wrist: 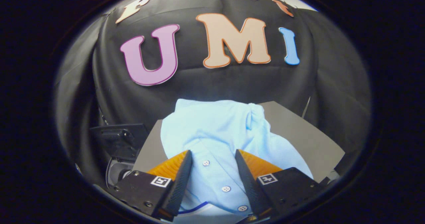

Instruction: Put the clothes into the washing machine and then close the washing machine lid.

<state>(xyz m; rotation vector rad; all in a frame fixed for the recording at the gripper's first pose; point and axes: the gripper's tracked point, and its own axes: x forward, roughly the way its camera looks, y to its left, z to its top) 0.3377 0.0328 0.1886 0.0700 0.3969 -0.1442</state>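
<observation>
- One garment was in play: a pale blue shirt [215,134], lying heaped on a grey table [308,141] and reaching back to the table's far edge, with its buttoned placket running between the fingers.
- The gripper [212,161] stood released, its two fingers spread to either side of the placket; whether the tips touched the cloth or hovered just above it could not be told.
- Three small buttons [226,188] showed along the strip of fabric between the fingers.
- Off the table's left edge sat a dark casing with a rounded grey part below it [118,151], probably the washing machine, though too little showed to be sure, and its lid could not be made out.
- By my judgement the task stood at its start: the shirt was not yet gripped and nothing was in the drum.
- Risk: closing on a single thin layer near the buttons could pinch too little cloth, so the shirt might slide free when lifted.
- Risk: a loose sleeve or hem could trail and snag on the table's left edge or hang over the machine's rim, fouling the lid.
</observation>
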